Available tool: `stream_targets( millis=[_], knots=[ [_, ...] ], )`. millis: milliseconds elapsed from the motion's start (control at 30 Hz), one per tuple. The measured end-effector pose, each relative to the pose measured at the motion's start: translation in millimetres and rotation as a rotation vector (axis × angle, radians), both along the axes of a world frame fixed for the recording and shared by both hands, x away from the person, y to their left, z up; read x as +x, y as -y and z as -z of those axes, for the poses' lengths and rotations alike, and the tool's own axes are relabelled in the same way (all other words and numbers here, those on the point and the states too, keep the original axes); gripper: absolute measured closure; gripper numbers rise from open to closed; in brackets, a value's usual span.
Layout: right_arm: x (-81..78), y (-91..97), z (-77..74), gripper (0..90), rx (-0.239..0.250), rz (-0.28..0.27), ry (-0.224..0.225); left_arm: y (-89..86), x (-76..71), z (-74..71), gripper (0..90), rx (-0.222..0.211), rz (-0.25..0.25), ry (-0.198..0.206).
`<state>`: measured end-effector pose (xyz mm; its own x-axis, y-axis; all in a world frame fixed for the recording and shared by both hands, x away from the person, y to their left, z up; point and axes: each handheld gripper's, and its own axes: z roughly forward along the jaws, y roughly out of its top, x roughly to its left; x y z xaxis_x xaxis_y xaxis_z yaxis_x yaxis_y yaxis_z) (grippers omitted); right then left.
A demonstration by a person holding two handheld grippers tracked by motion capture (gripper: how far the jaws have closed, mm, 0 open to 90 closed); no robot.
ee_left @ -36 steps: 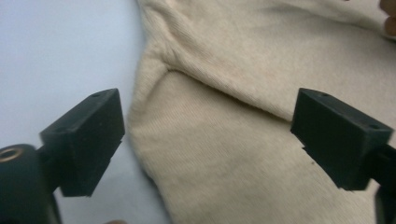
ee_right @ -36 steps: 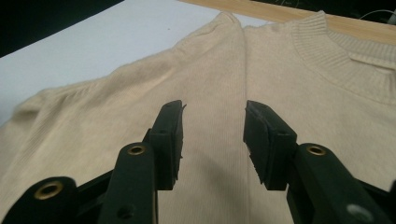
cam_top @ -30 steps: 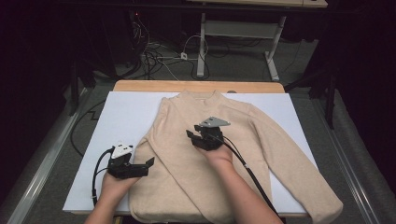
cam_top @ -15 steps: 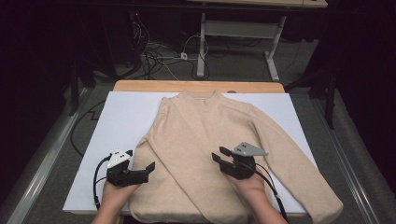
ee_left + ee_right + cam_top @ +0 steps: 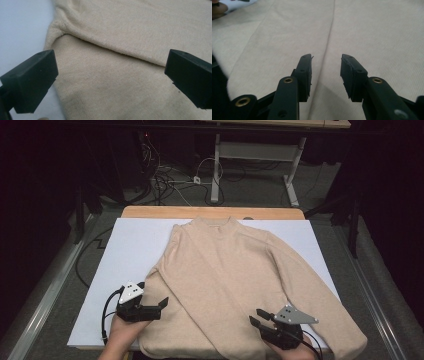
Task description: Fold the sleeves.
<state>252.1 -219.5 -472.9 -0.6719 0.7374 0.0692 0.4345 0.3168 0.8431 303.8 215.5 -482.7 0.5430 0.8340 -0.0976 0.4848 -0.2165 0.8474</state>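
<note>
With the sweater (image 5: 235, 285) lying flat on the white sheet (image 5: 135, 250), both grippers should pinch the near hem evenly, probably for a fold. The left gripper (image 5: 162, 304) gapes wide at the hem's left corner; the right gripper (image 5: 256, 317), part spread and empty, has just been narrowing. Cables (image 5: 175, 185) litter the dark floor beyond.

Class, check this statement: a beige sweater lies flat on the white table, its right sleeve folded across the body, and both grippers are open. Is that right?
Not quite. In the high view the sweater's left sleeve is folded across the body; the right sleeve lies spread out. The white table and open left gripper and right gripper are correct.
</note>
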Motion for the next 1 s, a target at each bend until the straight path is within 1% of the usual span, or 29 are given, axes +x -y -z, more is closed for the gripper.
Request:
stream_targets(
  millis=[100,167,233,267,300,333,400,567,600,667,733,800,833,900,967,1000],
  knots=[
    [-8.2,0.9,6.1,63.8,0.000,-0.010,-0.013,-0.3,-0.7,-0.2,0.0,-0.002,0.006,0.004],
    [-11.2,0.6,11.1,67.8,-0.004,-0.015,-0.031,0.0,-1.3,-0.4,0.0,0.000,0.011,0.006],
    [-12.9,-0.5,15.7,73.3,-0.021,-0.025,-0.049,0.0,-1.3,-1.1,0.0,0.003,0.014,0.007],
    [-13.8,-1.1,17.2,79.0,-0.025,-0.031,-0.051,0.1,-1.3,-1.6,0.0,0.001,0.012,0.008],
    [-14.6,-1.2,16.9,87.6,-0.027,-0.038,-0.048,0.1,-1.3,-2.3,0.0,0.000,0.013,0.011],
    [-15.1,-1.0,16.8,88.9,-0.022,-0.038,-0.048,-0.1,-1.4,-3.1,0.0,0.000,0.012,0.014],
    [-16.3,0.3,15.9,89.5,-0.029,-0.036,-0.044,-0.2,-1.3,-5.1,0.0,-0.002,0.010,0.020],
    [-21.7,11.3,12.8,90.0,-0.016,-0.021,-0.037,-1.0,2.0,-8.4,0.0,-0.008,0.002,0.032],
    [-23.2,12.7,12.8,90.0,-0.023,-0.020,-0.035,-1.3,2.6,-8.7,0.0,-0.008,0.000,0.034],
    [-25.5,13.7,14.0,90.0,-0.035,-0.021,-0.032,-2.0,3.9,-8.6,0.0,-0.011,-0.004,0.035],
    [-25.8,13.6,15.8,90.0,-0.035,-0.017,-0.035,-3.2,4.8,-8.8,0.0,-0.016,-0.010,0.036],
    [-26.1,13.2,15.2,90.0,-0.041,-0.011,-0.023,-3.6,5.1,-9.0,0.0,-0.018,-0.011,0.037],
    [-25.9,13.5,14.2,90.0,-0.041,-0.012,-0.015,-3.6,4.9,-9.0,0.0,-0.014,-0.010,0.038],
    [-24.5,14.0,13.2,89.9,-0.028,-0.008,-0.018,-3.6,4.8,-8.8,0.0,-0.009,-0.010,0.038],
    [-23.4,12.7,13.6,87.4,-0.026,-0.025,-0.024,-3.6,4.6,-8.6,0.0,-0.009,-0.008,0.036],
    [-23.3,13.0,12.9,81.1,-0.022,-0.028,-0.021,-3.7,4.3,-8.7,0.0,-0.008,-0.007,0.037]
  ],
)
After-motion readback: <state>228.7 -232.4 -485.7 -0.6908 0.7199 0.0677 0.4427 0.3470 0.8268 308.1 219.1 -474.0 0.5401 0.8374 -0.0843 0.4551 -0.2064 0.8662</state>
